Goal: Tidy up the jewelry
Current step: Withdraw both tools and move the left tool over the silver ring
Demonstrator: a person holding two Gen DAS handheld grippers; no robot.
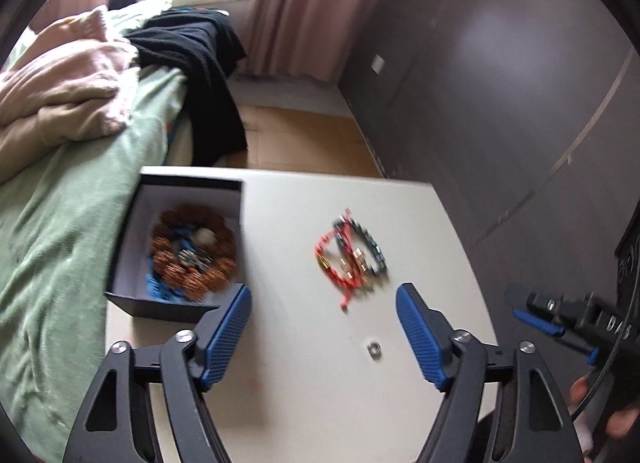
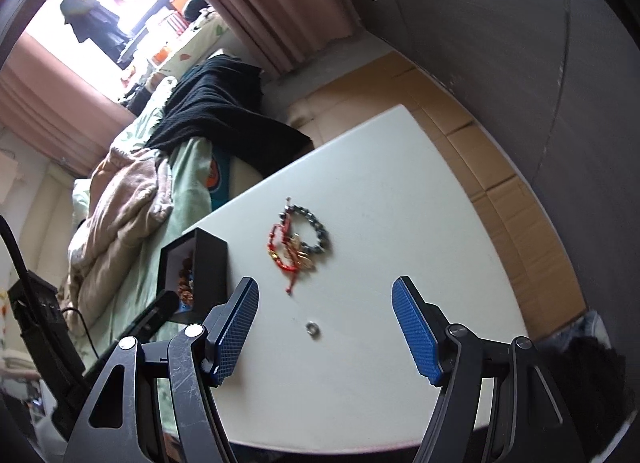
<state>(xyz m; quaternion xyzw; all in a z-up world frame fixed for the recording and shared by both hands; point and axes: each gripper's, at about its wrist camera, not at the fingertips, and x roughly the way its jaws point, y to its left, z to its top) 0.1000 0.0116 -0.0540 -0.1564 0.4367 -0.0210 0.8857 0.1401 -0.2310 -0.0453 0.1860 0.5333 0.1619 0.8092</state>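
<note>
A tangle of bracelets, red cord and dark beads, lies on the white table; the right wrist view shows the same bracelets. A small silver ring rests nearer to me, also seen as the ring. A black box with a white lining holds brown beaded pieces and blue items; the box stands at the table's left edge. My left gripper is open above the table, short of the bracelets. My right gripper is open too, nothing between its fingers.
A bed with green sheet, pink blanket and black garment lies left of the table. Dark wardrobe doors rise on the right, with tan floor panels between. The other gripper and a hand show at the left view's right edge.
</note>
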